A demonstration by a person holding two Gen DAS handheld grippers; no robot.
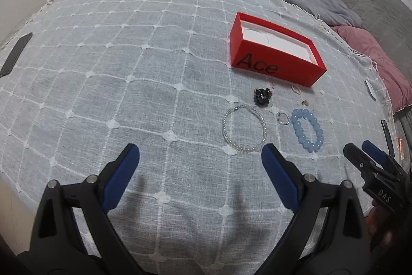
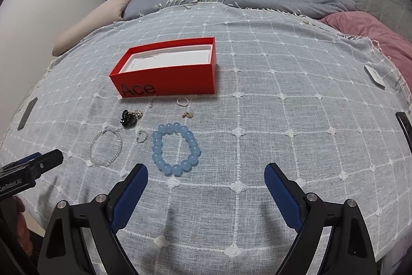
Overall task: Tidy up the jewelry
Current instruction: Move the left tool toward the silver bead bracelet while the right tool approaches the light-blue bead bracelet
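An open red box (image 1: pixel 273 63) (image 2: pixel 175 84) with a white lining stands on the bedspread. In front of it lie a blue bead bracelet (image 1: pixel 298 132) (image 2: pixel 156 148), a clear bead bracelet (image 1: pixel 224 125) (image 2: pixel 90 152), a black ornament (image 1: pixel 262 95) (image 2: pixel 128 117), a small ring (image 1: pixel 282 118) (image 2: pixel 142 137), a tiny pink loop (image 1: pixel 296 89) (image 2: pixel 182 101) and a gold piece (image 1: pixel 305 102) (image 2: pixel 187 114). My left gripper (image 1: pixel 200 150) hovers open just short of the clear bracelet. My right gripper (image 2: pixel 206 169) hovers open just short of the blue bracelet. Both hold nothing.
A grey checked bedspread (image 1: pixel 128 68) covers the bed. A dark phone (image 1: pixel 15 54) (image 2: pixel 27 112) lies at the left edge, a white card (image 2: pixel 374 76) and a dark item (image 2: pixel 404 123) at the right. Pillows and a pink blanket (image 2: pixel 373 30) lie behind.
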